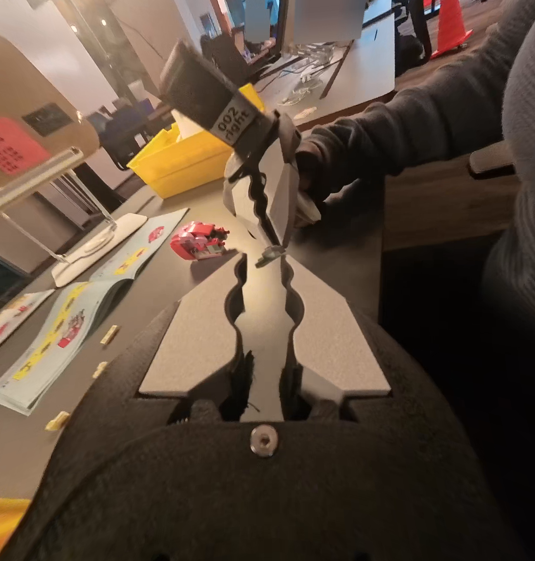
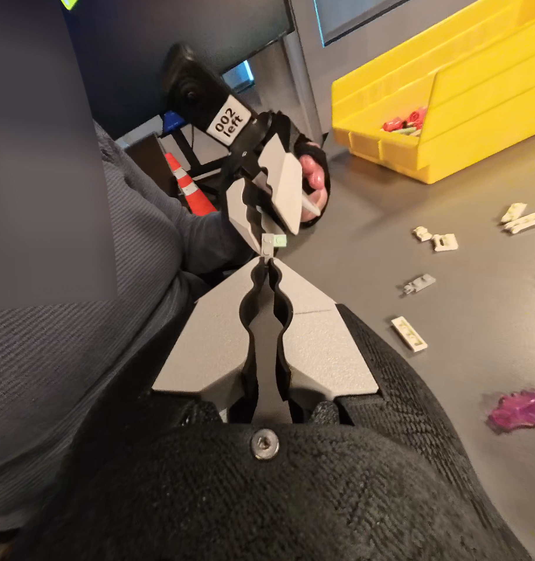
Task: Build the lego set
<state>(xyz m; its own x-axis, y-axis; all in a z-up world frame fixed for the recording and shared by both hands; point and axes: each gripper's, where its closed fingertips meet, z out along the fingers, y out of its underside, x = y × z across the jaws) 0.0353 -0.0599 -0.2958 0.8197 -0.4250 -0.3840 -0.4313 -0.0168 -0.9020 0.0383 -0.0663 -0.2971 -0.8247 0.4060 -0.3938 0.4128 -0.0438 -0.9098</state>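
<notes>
only right wrist view shows purple piece point(image 2: 518, 409).

Dim warm light, motion blur, fisheye edges

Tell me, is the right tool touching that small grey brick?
Touching: the right wrist view shows the right tool with its tips pinched on the grey brick's lower end.

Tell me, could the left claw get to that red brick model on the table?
Probably yes. The left claw is open with nothing in it, and the red brick model lies just beyond on bare table, nothing between.
</notes>
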